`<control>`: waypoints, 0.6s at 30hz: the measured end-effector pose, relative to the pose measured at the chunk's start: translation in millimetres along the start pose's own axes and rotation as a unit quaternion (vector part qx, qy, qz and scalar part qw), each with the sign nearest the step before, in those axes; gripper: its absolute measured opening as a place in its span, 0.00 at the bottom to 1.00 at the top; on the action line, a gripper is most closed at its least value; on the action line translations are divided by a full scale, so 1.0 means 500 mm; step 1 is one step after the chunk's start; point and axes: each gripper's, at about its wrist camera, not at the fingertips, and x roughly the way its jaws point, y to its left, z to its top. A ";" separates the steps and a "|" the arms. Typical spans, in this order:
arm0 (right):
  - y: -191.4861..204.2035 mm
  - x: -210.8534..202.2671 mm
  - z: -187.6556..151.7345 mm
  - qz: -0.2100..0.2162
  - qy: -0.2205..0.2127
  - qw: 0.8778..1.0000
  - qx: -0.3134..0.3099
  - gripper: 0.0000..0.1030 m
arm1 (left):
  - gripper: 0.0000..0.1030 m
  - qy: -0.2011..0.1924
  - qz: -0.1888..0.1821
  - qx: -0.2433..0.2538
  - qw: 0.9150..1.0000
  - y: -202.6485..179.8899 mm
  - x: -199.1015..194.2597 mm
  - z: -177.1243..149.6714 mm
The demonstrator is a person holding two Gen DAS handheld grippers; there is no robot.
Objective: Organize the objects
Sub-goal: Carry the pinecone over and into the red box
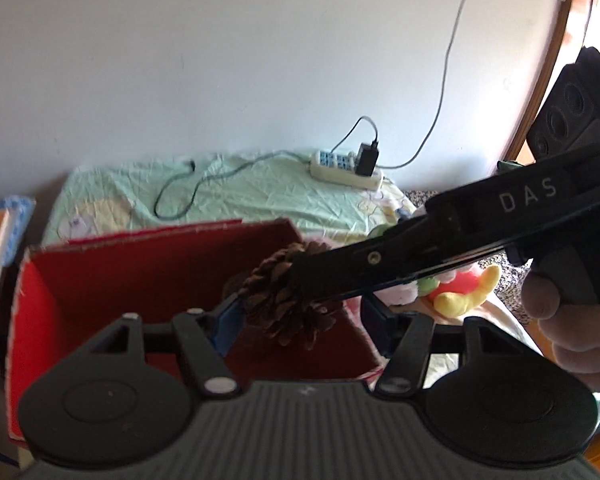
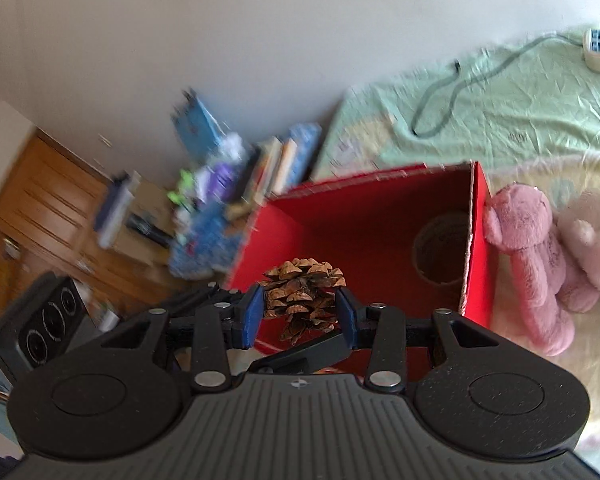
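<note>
A brown pine cone (image 2: 302, 300) hangs over the front edge of an open red cardboard box (image 2: 340, 220), with my right gripper (image 2: 300, 314) shut on it between its blue pads. In the left wrist view the same pine cone (image 1: 284, 304) is held by the right gripper (image 1: 300, 276), which reaches in from the right in a person's hand (image 1: 572, 328). My left gripper (image 1: 300, 320) is open, its fingers on either side of the cone just below it, above the red box (image 1: 160, 272). A brown ring-shaped object (image 2: 440, 248) lies inside the box.
The box sits on a bed with a pale green sheet (image 1: 240, 188). Pink plush toys (image 2: 528, 260) lie right of the box, and a yellow-red plush (image 1: 460, 288) shows nearby. A power strip (image 1: 344, 166) with cables lies by the wall. Books (image 2: 280, 168) and a wooden cabinet (image 2: 40, 208) stand left.
</note>
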 end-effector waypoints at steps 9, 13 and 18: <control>-0.031 0.097 0.033 -0.067 0.084 0.993 0.049 0.41 | 0.50 0.073 -0.041 -0.053 0.995 0.094 0.099 -0.016; -0.027 0.118 0.036 -0.087 0.097 0.990 0.048 0.41 | 0.50 0.095 -0.051 -0.053 0.993 0.116 0.127 -0.015; -0.031 0.142 0.046 -0.117 0.114 0.985 0.056 0.41 | 0.50 0.123 -0.058 -0.055 0.989 0.128 0.153 -0.008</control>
